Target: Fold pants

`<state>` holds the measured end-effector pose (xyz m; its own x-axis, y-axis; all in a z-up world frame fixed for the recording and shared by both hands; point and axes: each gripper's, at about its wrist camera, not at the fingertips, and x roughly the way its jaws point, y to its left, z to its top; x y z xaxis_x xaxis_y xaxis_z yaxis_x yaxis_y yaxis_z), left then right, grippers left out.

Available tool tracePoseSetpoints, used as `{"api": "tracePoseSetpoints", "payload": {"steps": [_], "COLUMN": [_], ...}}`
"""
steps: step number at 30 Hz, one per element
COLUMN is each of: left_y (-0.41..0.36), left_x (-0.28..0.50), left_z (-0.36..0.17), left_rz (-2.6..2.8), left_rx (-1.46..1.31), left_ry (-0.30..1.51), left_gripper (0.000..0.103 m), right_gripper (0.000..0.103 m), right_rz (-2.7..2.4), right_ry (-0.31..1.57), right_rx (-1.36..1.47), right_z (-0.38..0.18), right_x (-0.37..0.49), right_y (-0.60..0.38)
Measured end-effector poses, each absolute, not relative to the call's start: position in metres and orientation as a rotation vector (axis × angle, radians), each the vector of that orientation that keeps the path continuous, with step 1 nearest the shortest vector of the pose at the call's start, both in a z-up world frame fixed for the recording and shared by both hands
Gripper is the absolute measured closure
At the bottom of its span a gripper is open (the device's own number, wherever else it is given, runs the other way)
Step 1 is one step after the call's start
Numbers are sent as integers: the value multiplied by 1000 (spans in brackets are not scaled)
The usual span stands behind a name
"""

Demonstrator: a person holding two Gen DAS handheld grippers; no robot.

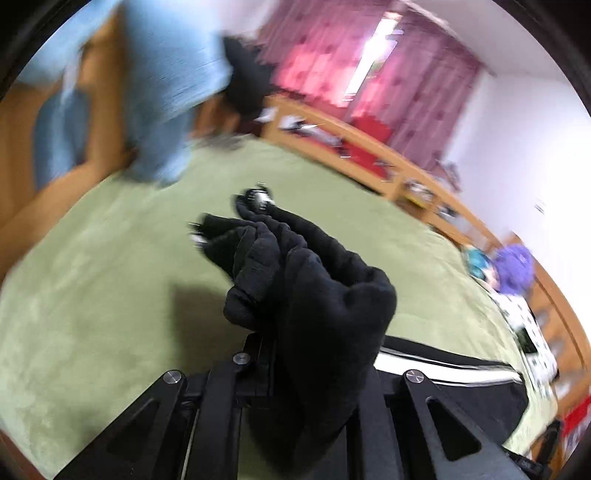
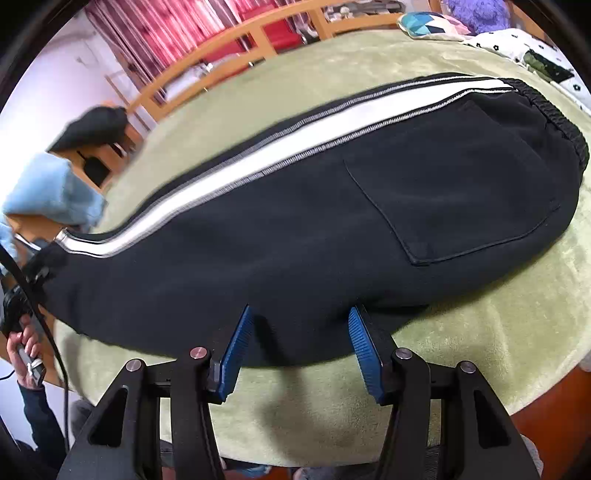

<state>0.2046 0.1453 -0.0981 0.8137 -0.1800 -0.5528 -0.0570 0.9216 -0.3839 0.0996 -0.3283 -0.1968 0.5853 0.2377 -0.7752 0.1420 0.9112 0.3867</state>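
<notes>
Black pants (image 2: 295, 229) with a white side stripe lie flat on the green blanket (image 2: 498, 332), waistband at the right, a back pocket facing up. My right gripper (image 2: 301, 317) is open, its blue pads (image 2: 236, 354) straddling the near edge of the pants. My left gripper (image 1: 280, 343) is shut on the bunched leg end of the pants (image 1: 306, 280) and holds it lifted above the blanket (image 1: 92, 295); the cloth hides its fingertips. The left gripper also shows at the left edge of the right wrist view (image 2: 40, 258), holding the leg end.
A wooden bed rail (image 1: 388, 158) and pink curtains (image 1: 332, 62) stand behind. A purple plush toy (image 1: 515, 266) and a patterned pillow (image 2: 428, 24) lie near the waistband end. A person in light blue (image 1: 159, 74) is at the far side.
</notes>
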Motion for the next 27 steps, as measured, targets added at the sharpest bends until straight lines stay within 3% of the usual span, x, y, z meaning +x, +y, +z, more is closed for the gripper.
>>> {"api": "tracePoseSetpoints", "payload": {"steps": [7,15,18,20,21,24,27], "left_y": [-24,-195,-222,-209,-200,-170,-135], "left_x": [210,216,221,218,217,210,197], "left_z": [-61,-154,-201,-198,-190,-162,-139], "left_rz": [-256,-433,-431,-461,-479,-505,-496], "left_rx": [-243,-171,-116,-176,-207,-265,-245], "left_ry": [596,842,1060,1034,1023,990,914], "left_gripper": [90,89,80,78,71,30,25], "right_gripper": [48,48,48,48,48,48,48], "right_rz": [-3,-29,-25,-25,-18,-5,22], "right_ry": [809,740,763,776,777,784,773], "right_rx": [493,491,489,484,483,468,435], "right_z": [-186,-180,-185,-187,-188,-185,-177], "right_x": [74,31,29,30,30,33,43], "right_y": [-365,-386,-389,-389,-390,-385,-371]}}
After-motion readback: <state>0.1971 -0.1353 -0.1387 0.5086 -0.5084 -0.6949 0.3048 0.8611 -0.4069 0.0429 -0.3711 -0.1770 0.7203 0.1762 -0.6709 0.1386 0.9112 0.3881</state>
